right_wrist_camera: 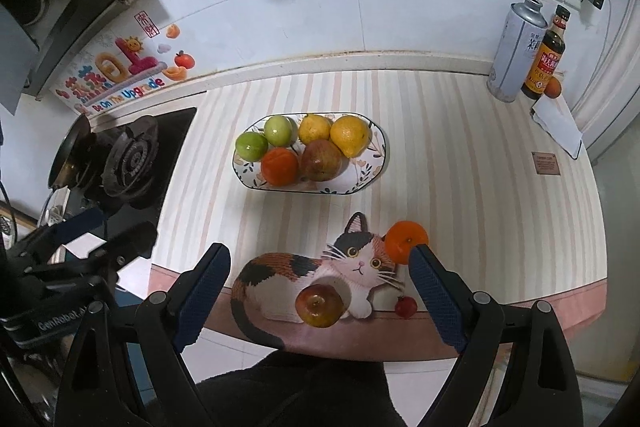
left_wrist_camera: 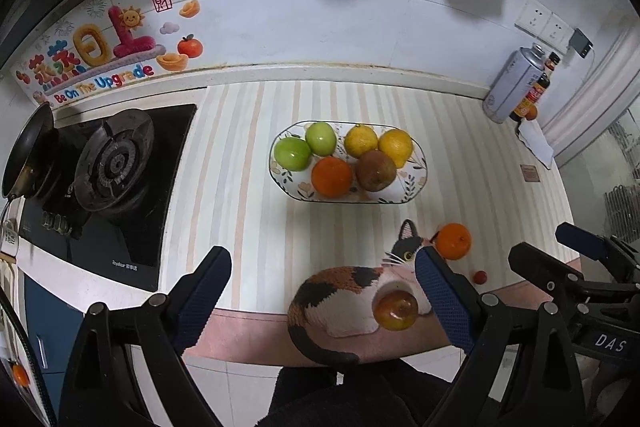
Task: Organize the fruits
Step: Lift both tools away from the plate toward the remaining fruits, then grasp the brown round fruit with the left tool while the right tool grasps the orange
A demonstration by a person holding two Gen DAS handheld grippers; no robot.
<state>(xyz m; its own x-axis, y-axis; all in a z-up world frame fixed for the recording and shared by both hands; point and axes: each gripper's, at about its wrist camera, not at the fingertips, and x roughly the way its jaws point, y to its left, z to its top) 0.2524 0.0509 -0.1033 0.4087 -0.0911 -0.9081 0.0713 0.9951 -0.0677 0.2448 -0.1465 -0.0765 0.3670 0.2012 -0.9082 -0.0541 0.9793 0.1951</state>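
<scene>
Meanwhile, both grippers, left (left_wrist_camera: 322, 293) and right (right_wrist_camera: 320, 289), hung released above the apple (right_wrist_camera: 319, 311); six fruits filled the plate (right_wrist_camera: 376, 163).

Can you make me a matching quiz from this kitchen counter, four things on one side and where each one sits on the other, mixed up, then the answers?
Things:
1. green apples
2. red-yellow apple
3. loose orange
4. dark sauce bottle

Places:
A. beside the cat's ear
B. on the oval plate, left end
C. far right corner, next to the silver can
D. on the cat mat, near the counter's front edge

Pairs: 1-B, 2-D, 3-A, 4-C
</scene>
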